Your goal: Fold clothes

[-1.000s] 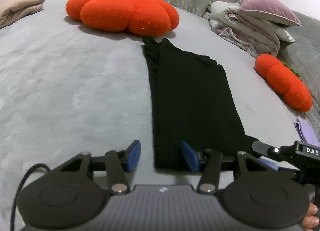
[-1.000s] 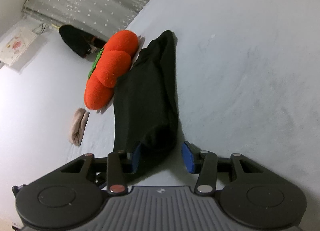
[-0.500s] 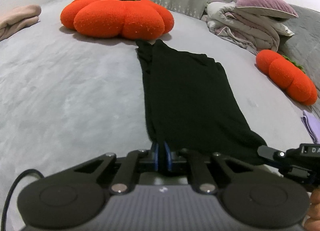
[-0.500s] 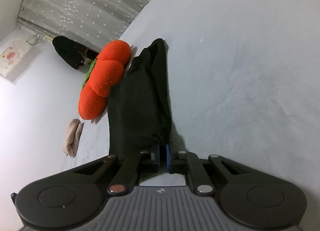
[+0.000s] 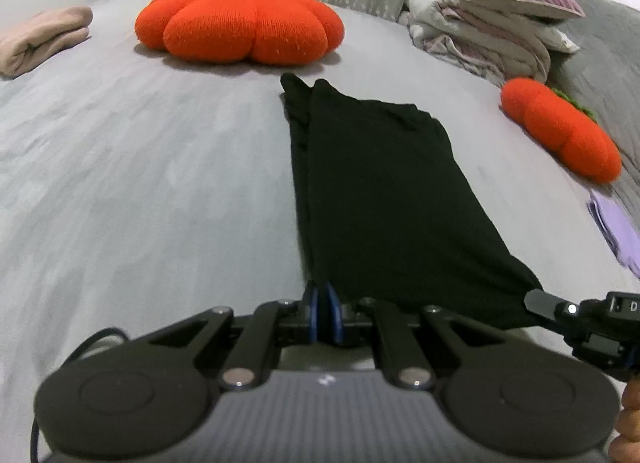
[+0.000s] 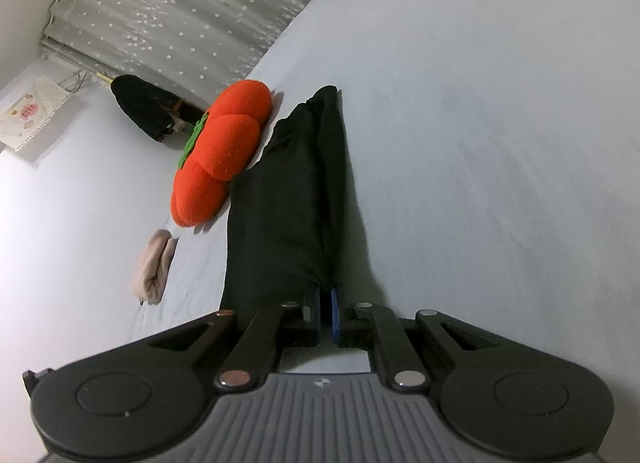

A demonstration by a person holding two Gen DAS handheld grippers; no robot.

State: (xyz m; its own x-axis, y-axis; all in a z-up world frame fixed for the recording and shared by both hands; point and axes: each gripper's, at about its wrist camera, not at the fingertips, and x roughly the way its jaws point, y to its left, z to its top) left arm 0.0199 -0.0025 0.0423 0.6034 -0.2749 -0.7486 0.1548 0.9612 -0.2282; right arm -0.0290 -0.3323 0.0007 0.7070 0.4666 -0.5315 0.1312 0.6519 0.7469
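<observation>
My left gripper [image 5: 325, 313] has its blue fingers [image 5: 314, 315] pressed together on the near left corner of the black garment [image 5: 384, 199], and my right gripper [image 6: 326, 315] is pinching the near right corner the same way; its black tip also shows at the right edge of the left wrist view. Both pairs have just closed down, with cloth caught between them.

The black garment lies as a long narrow strip on the grey bed [image 5: 140, 191], already folded lengthwise. Its far end stops just short of the large orange pumpkin cushion [image 5: 240, 23]; its near edge is the one I hold. To the right of the garment, well apart from it, sits a smaller pumpkin cushion [image 5: 560, 131], with a heap of bedding [image 5: 492, 31] beyond that. Far to the garment's left lies a folded pink cloth [image 5: 40, 39].

I judge the step in hand to be the crosswise fold: the near hem is gripped at both corners, ready to travel. The next move calls for lifting both corners together, level with each other, and carrying them away from me toward the far end beside the large cushion, so the strip doubles over itself. The corners should land square on the far edge, and the lower layer must not be dragged along.
</observation>
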